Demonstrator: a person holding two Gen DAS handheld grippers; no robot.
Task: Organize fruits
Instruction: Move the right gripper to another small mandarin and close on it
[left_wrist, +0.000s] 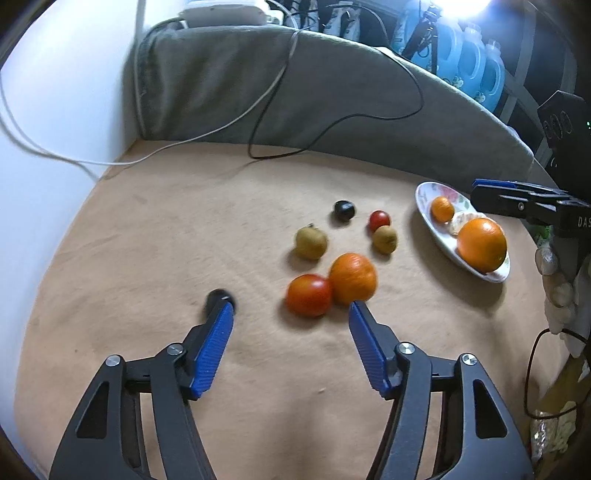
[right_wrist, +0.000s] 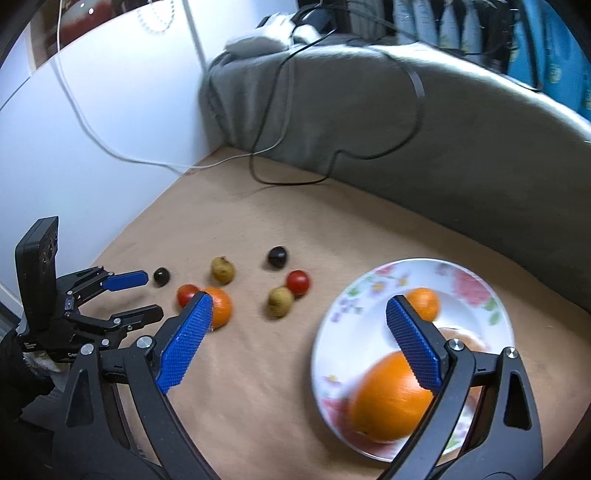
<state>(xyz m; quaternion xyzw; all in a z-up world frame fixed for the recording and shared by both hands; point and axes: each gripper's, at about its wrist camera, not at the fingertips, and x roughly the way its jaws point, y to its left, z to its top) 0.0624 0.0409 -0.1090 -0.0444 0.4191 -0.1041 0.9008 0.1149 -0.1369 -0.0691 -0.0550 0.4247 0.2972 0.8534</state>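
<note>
I am holding the left gripper (left_wrist: 291, 304) wide open just beside the tomato (left_wrist: 308, 294); the right gripper (right_wrist: 299, 304), fingers wide, is hovering over the plate (right_wrist: 332, 325) bearing 2 oranges (right_wrist: 388, 398).

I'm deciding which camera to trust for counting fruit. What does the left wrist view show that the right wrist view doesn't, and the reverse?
Only the left wrist view shows the blue bottles behind the grey cushion and the right hand gripping its tool.

Only the right wrist view shows the plate from above with its floral rim, and the whole open left gripper.

Both show the large orange on the plate, the loose orange touching a red tomato, and both grippers open.
</note>
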